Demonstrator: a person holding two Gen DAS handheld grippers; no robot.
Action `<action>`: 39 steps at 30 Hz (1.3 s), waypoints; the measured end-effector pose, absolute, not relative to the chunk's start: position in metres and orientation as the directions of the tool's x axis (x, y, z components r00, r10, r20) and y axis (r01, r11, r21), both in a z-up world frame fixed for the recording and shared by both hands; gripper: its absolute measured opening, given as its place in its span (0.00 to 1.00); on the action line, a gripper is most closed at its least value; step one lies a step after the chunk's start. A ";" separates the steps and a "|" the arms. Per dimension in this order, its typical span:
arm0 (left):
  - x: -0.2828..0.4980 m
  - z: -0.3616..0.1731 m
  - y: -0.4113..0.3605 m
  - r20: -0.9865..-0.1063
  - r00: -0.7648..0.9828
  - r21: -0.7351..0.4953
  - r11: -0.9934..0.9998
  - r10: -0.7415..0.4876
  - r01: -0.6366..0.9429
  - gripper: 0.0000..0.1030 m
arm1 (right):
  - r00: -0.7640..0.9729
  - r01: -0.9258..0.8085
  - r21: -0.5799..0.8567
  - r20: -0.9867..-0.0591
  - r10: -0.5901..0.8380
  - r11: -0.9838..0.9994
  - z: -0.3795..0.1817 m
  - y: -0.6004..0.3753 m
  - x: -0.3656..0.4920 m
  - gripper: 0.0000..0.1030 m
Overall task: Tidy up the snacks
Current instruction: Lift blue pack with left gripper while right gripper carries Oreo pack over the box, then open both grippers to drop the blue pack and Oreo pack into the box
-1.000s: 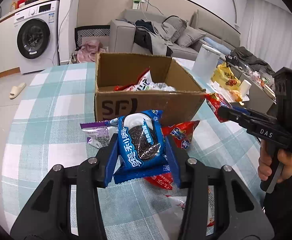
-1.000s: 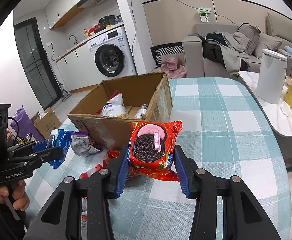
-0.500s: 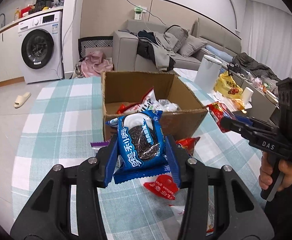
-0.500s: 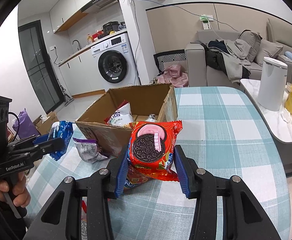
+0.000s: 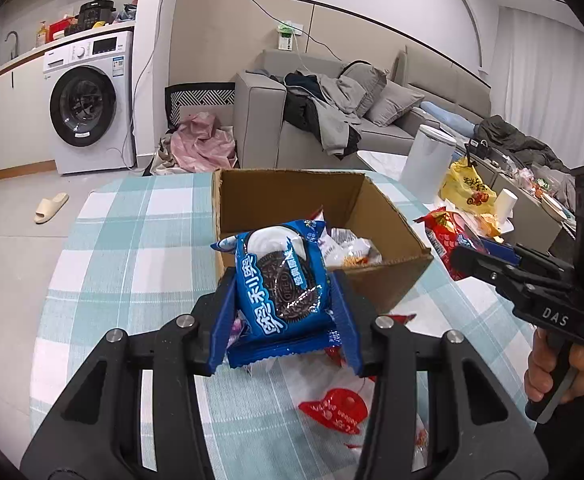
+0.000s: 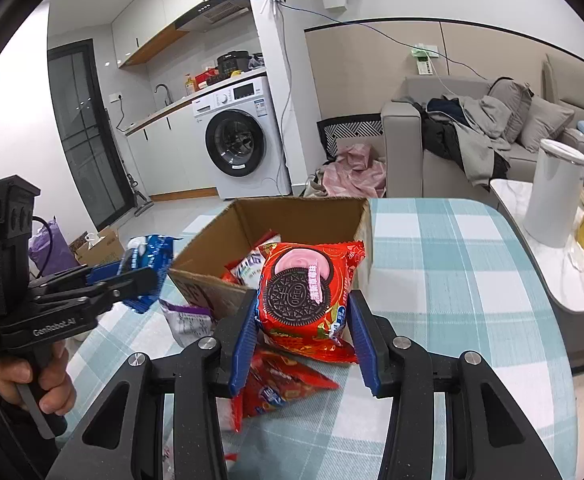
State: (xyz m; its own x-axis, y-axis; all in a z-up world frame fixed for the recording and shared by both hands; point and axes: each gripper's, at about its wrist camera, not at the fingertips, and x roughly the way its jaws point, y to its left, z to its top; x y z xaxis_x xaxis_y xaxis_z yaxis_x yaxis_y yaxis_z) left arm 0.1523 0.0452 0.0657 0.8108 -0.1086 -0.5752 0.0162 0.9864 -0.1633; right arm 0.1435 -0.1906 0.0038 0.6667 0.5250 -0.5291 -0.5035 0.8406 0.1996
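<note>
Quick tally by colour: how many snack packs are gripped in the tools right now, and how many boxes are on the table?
Blue Oreo pack, gripped in the left tool: 1
Red Oreo pack, gripped in the right tool: 1
Brown cardboard box on the table: 1
Total: 3

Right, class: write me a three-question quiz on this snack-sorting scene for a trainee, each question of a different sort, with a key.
1. True or false: the left gripper grips a blue Oreo packet.
2. What does the right gripper hold? A) a cup B) a red Oreo packet C) nothing
3. Fill in: snacks already lie inside the cardboard ____.

Key: 1 true; 2 B; 3 box.
</note>
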 end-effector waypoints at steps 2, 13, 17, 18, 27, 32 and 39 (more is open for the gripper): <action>0.157 0.067 0.046 -0.573 0.813 -0.160 0.987 -0.103 0.012 0.41 | 0.664 -0.509 0.200 -0.528 0.530 0.837 0.006 -0.187 0.146 0.43; 0.187 0.072 0.047 -0.566 0.818 -0.166 0.986 -0.102 0.008 0.41 | 0.651 -0.517 0.220 -0.526 0.547 0.827 0.013 -0.175 0.163 0.43; 0.200 0.071 0.048 -0.572 0.814 -0.174 0.985 -0.108 0.008 0.41 | 0.639 -0.508 0.242 -0.537 0.550 0.827 0.012 -0.173 0.173 0.43; 0.203 0.070 0.048 -0.572 0.813 -0.174 0.985 -0.107 0.007 0.41 | 0.637 -0.507 0.247 -0.539 0.552 0.826 0.012 -0.172 0.175 0.43; 0.235 0.062 0.049 -0.587 0.804 -0.160 0.987 -0.094 -0.001 0.41 | 0.623 -0.500 0.267 -0.550 0.557 0.824 0.010 -0.162 0.195 0.43; 0.251 0.052 0.050 -0.598 0.797 -0.153 0.988 -0.088 -0.006 0.41 | 0.617 -0.500 0.269 -0.556 0.557 0.823 0.008 -0.154 0.204 0.43; 0.267 0.041 0.049 -0.614 0.787 -0.123 0.992 -0.064 -0.015 0.41 | 0.601 -0.493 0.274 -0.579 0.551 0.825 -0.003 -0.147 0.219 0.43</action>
